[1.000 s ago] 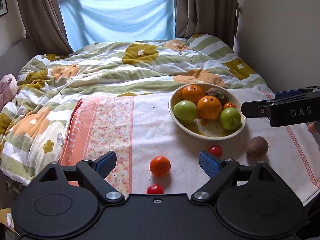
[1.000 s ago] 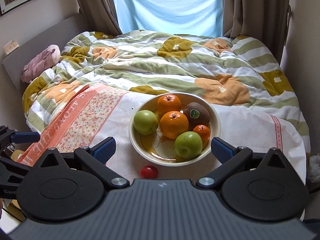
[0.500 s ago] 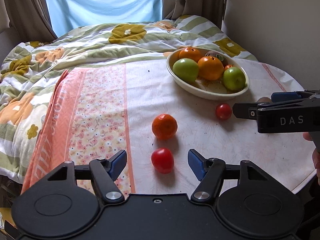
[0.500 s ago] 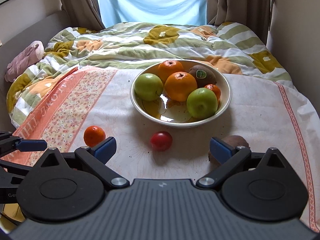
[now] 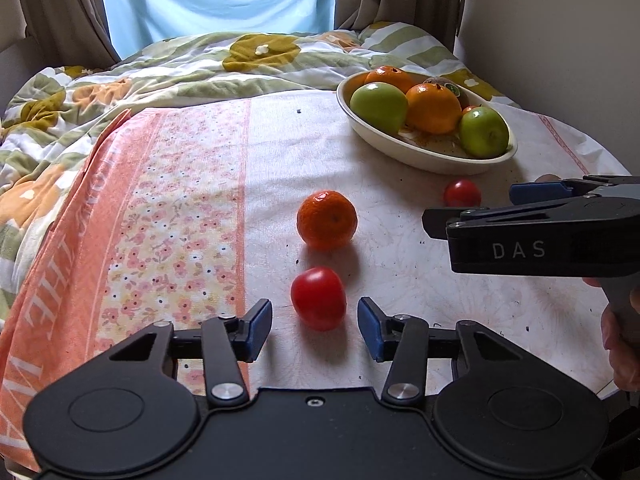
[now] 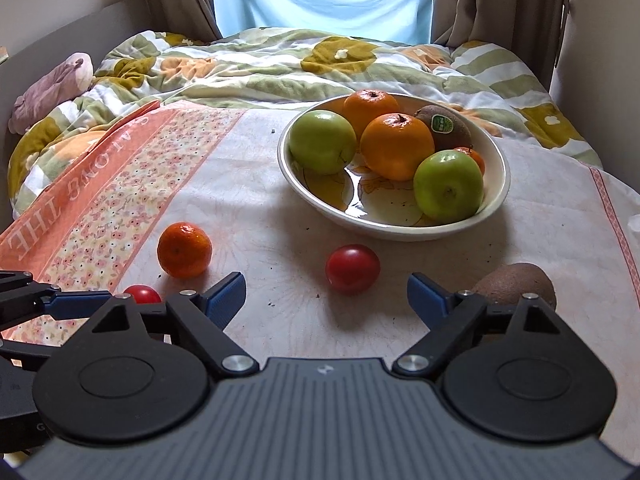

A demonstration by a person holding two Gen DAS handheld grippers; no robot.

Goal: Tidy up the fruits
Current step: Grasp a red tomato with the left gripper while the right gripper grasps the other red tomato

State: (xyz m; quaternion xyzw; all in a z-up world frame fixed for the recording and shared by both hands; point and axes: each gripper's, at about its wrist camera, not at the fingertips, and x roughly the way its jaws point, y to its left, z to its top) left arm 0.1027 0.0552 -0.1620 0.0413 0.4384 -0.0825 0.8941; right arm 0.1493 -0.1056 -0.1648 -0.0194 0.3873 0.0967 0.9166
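Your left gripper point(image 5: 314, 322) is spread around a tomato point(image 5: 318, 298), not touching it; your right gripper point(image 6: 326, 294), also apart, faces another tomato point(image 6: 352, 268) before the bowl point(image 6: 496, 200)

Red tomatoes point(image 5: 318, 298) point(image 6: 352, 268); orange mandarin point(image 5: 326, 219); green apples point(image 6: 448, 185) in cream bowl point(image 6: 496, 196); pink floral cloth point(image 5: 176, 208); blue finger pads point(image 5: 259, 330).

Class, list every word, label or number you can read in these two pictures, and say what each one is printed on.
"DAS": white letters on the right gripper.
"ALONG THE": upside down on the cloth's orange border; its first letter is unclear.
Green sticker on the kiwi in the bowl: too small to read.
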